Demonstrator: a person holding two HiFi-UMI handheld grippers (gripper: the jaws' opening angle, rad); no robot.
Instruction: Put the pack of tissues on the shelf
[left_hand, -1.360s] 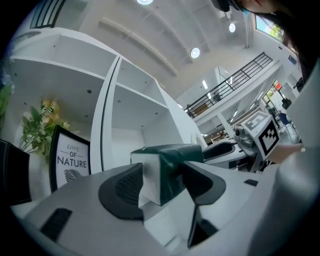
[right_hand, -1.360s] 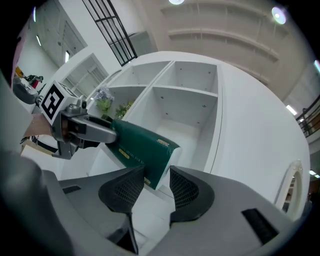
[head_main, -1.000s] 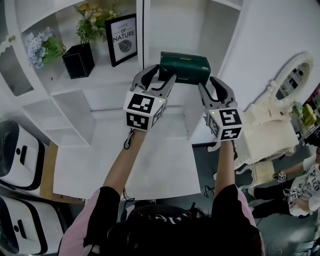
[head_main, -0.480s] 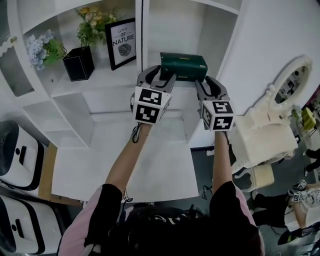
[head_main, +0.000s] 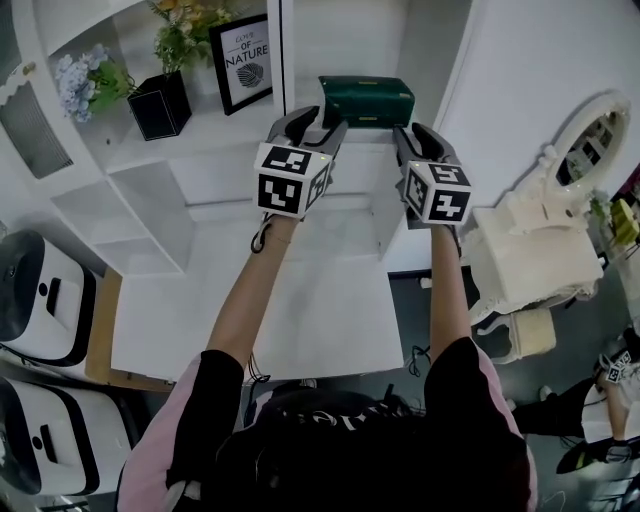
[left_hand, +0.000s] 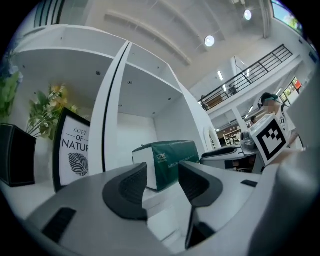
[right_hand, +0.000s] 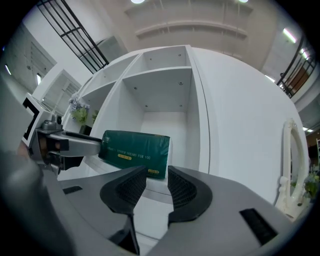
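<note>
– Left gripper (head_main: 321, 122): what are its jaws doing?

– Standing apart and closing, with nothing between them. The right gripper (head_main: 414, 136) is the same: jaws apart, closing on air.

– And the pack of tissues (head_main: 366, 100)?

– Lying flat on the shelf (head_main: 225, 143), in the right-hand compartment near the front edge of the board. It sits just beyond both sets of jaw tips, and neither gripper touches it. A framed print (head_main: 246, 62) and a black pot (head_main: 160, 105) stand in the compartment to its left, well apart from it.

– So it is placed?

– I judge so; it rests on the board with no grip on it.

– If it needed shifting, how would it handle?

– Lightly, I would guess. It looks like a soft pack in a dark green film wrap, so it should give under the pads and not hold its shape. The film may be slick.

– Where would you take it?

– At the two short ends, one gripper on each, squeezing gently. Pinching one corner would probably let it sag or slide.
</note>
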